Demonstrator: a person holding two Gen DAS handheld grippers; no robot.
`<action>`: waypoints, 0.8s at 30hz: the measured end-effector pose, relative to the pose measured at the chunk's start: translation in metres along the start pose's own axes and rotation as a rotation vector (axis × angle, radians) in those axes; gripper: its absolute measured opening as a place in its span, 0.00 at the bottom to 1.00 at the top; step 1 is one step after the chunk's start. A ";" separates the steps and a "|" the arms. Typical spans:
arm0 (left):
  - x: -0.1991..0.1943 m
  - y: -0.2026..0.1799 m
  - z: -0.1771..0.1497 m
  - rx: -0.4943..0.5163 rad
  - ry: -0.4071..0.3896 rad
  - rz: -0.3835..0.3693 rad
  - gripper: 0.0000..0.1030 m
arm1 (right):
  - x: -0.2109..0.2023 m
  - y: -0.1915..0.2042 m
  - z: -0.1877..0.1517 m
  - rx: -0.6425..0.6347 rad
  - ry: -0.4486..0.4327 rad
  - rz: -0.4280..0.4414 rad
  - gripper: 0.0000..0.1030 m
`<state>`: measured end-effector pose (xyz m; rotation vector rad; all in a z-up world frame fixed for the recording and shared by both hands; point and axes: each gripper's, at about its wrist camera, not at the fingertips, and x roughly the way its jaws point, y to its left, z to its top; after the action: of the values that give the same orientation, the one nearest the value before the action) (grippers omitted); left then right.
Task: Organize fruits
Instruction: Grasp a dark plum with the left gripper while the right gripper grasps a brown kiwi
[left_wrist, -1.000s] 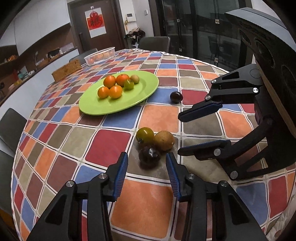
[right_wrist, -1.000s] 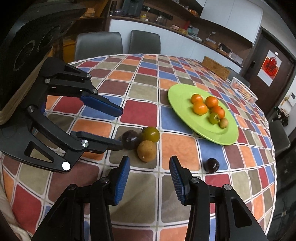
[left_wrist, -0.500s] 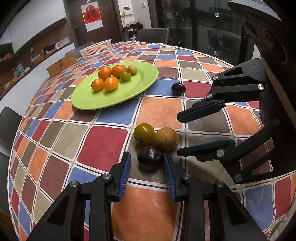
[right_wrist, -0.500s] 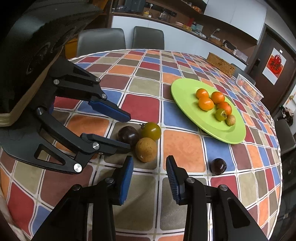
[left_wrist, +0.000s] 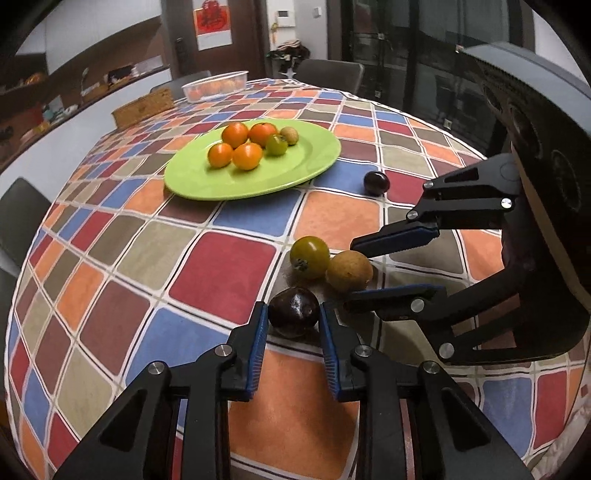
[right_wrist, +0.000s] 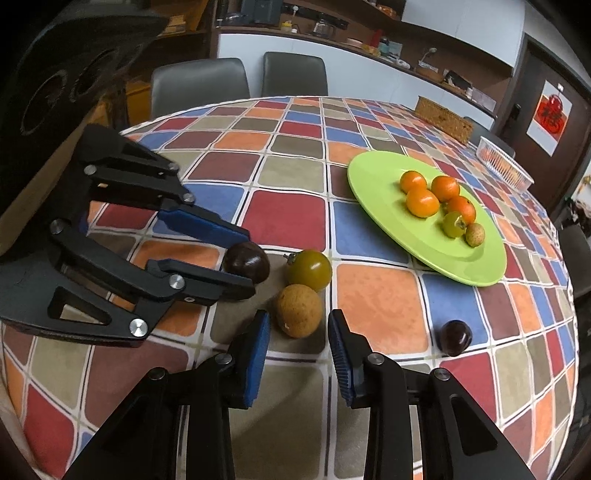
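Observation:
A dark purple fruit (left_wrist: 293, 312) lies on the checked tablecloth between the fingertips of my left gripper (left_wrist: 293, 317), whose pads touch its sides; it shows in the right wrist view (right_wrist: 246, 261) too. My right gripper (right_wrist: 297, 325) is open around a brown round fruit (right_wrist: 299, 310), also seen from the left wrist (left_wrist: 349, 270). A green tomato (left_wrist: 309, 256) sits against both. A green plate (left_wrist: 317, 155) holds several oranges, a green tomato and a small brown fruit. A second dark fruit (left_wrist: 376, 182) lies alone.
A white basket (left_wrist: 214, 85) and a wicker box (left_wrist: 143, 109) stand at the table's far side. Grey chairs (right_wrist: 199, 86) surround the round table. The table edge runs close below both grippers.
Both grippers moved forward. My left gripper narrowed onto the dark purple fruit. My right gripper came around the brown fruit, still open.

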<state>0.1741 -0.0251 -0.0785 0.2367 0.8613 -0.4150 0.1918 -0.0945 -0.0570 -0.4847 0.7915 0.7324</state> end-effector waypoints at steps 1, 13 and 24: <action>-0.001 0.001 -0.001 -0.010 0.000 -0.002 0.27 | 0.001 -0.001 0.000 0.009 0.000 0.004 0.30; -0.020 -0.002 0.001 -0.068 -0.050 0.003 0.27 | -0.016 0.000 0.004 0.048 -0.024 -0.004 0.27; -0.050 -0.007 0.016 -0.096 -0.131 0.023 0.27 | -0.054 -0.005 0.011 0.107 -0.103 -0.054 0.27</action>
<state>0.1534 -0.0245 -0.0297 0.1297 0.7470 -0.3626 0.1742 -0.1122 -0.0080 -0.3679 0.7143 0.6562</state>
